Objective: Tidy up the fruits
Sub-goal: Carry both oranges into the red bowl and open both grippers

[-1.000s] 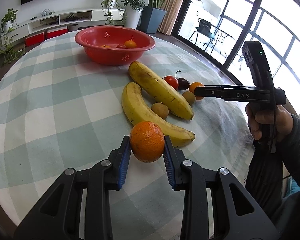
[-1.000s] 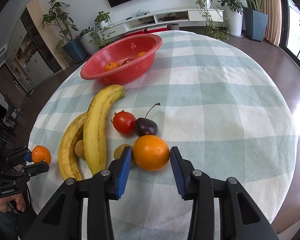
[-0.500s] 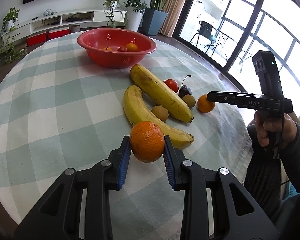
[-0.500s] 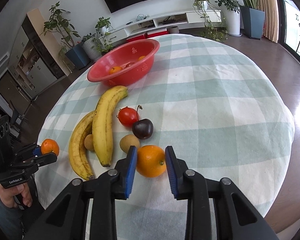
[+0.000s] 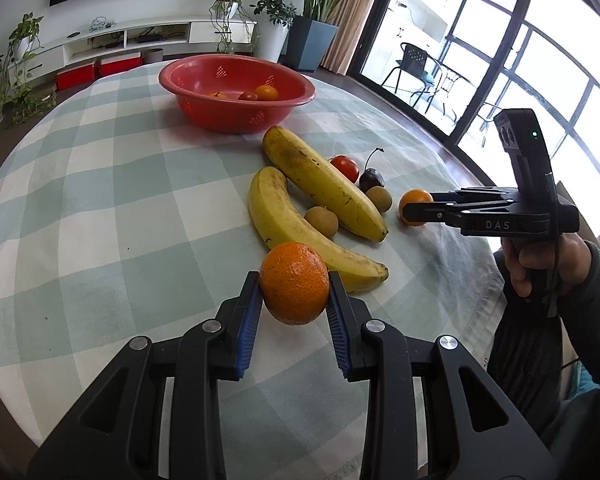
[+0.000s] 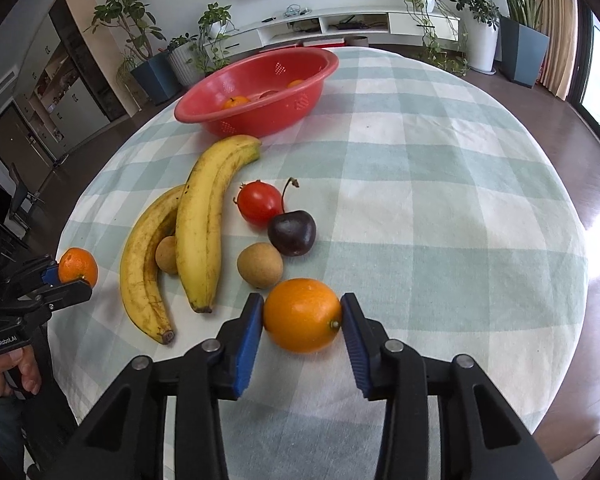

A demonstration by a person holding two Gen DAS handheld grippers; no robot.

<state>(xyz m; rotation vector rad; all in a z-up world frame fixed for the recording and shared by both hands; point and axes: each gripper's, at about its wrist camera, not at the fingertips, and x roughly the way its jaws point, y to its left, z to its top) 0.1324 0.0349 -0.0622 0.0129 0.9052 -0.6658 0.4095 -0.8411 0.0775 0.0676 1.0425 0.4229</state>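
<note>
**Both grippers loaded, bowl not yet reached**

The left gripper [image 5: 294,300] is clenched on a mandarin [image 5: 294,282]. Its blue pads press the fruit's two sides low in the middle of the left wrist view. The mandarin sits at the pad tips, probably so it can drop freely once the jaws part.

In the lower middle of the right wrist view, the right gripper [image 6: 303,320] has an orange [image 6: 302,314] between its pads. Its jaws have just been opening, yet both pads sit against the fruit, one on each side, with the stem end turned to the right-hand pad. The grip looks light, perhaps re-seated after a squeeze. Whether the orange is clear of the checked cloth [image 6: 440,208] I cannot tell.

The red bowl [image 5: 220,114] stands at upper centre in both views, well apart from both grippers. It already holds a few small fruits, so it is evidently the collecting place.

The other fruit lies on the cloth between grippers and bowl:
- two bananas [image 6: 200,220] side by side
- a tomato [image 6: 259,204] touching a dark cherry [image 6: 292,232]
- a small brown fruit [image 6: 260,265] just above the orange
- another small brown fruit tucked between the bananas

Taking the round fruit nearest each hand first leaves the long bananas for later
</note>
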